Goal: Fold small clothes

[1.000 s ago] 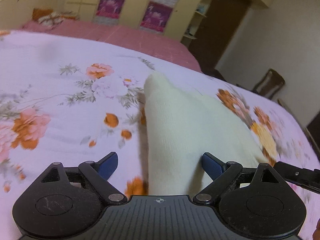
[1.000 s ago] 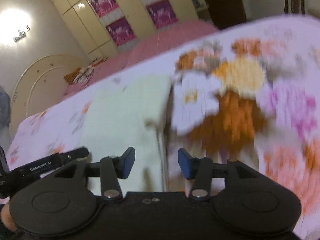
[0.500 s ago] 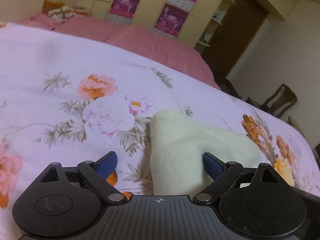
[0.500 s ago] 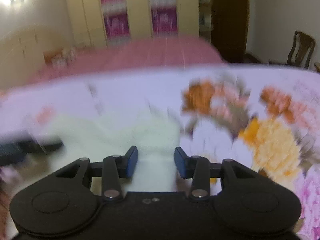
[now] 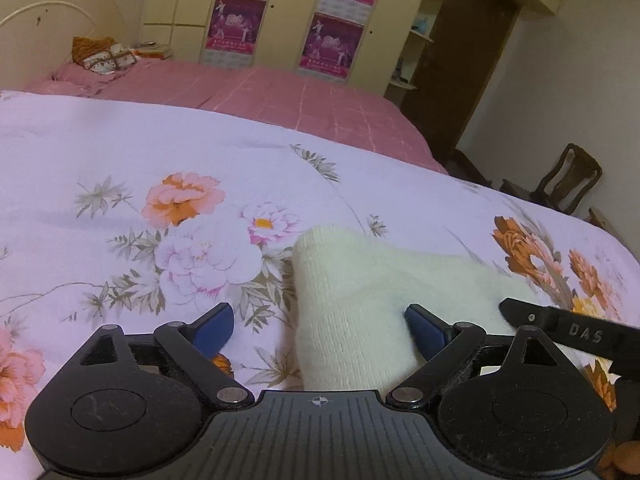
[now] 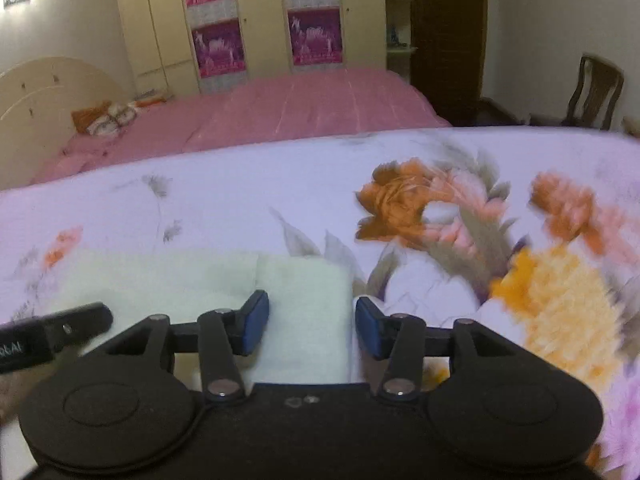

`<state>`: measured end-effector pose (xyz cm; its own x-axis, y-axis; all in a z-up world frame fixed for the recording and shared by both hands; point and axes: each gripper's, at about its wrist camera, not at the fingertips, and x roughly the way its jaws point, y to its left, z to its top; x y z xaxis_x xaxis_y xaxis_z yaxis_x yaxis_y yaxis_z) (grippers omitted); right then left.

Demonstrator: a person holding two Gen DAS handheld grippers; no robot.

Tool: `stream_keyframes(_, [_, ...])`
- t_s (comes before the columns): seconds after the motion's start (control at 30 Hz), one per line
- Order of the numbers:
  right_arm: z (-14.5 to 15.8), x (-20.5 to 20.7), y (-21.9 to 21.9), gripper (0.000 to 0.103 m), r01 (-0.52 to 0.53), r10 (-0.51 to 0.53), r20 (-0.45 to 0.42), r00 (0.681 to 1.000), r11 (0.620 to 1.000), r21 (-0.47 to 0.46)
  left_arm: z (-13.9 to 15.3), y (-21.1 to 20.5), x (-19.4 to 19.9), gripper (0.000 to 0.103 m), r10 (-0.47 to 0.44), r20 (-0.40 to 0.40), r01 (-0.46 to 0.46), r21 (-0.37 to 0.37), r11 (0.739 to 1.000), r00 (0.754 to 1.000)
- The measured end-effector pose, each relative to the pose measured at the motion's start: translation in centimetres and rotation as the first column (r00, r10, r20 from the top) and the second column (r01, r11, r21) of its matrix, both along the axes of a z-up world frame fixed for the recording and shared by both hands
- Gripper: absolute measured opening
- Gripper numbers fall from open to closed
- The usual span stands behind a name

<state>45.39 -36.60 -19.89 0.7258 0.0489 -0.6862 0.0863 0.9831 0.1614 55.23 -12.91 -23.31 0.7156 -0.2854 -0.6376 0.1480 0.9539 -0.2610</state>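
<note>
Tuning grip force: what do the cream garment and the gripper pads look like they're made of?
Cream garment: looks like soft knit, wool or acrylic; fine ribbed stitch rows and a matte, slightly fuzzy surface. Left gripper pads: blue, smooth and dull, probably rubber or soft plastic; the exact material is unclear.

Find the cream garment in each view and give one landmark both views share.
Left wrist: the cream garment lies low and right of centre on the floral quilt, between the left claw's pads.
Right wrist: it lies low and left of centre, its right end between the right claw's pads.
Shared landmark: the wardrobe with purple posters behind the pink bed.
</note>
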Motion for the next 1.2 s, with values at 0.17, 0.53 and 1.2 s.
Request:
stream_keyframes(0.17, [1.6,-1.5,0.1,0.050,0.009,-0.009,0.010,1.000,1.000,-0.020,0.4,0.3,-0.8,0.091,0.002,-0.009,-0.002,0.007,1.000,1.000])
stream_keyframes(0.53, [4.2,-8.2,0.3,0.044,-0.029,0.030,0.121,0.992,0.999,-0.016,1.9,1.2,-5.6,0.091,-0.064,0.007,0.064,0.007,0.998,0.998])
stream_keyframes(1.2, [1.1,-12.9,1.1,0.039,-0.037,0.037,-0.032,0.999,0.999,0.003,0.9,2.0,-12.1,0.091,-0.108,-0.047,0.109,0.013,0.994,0.993])
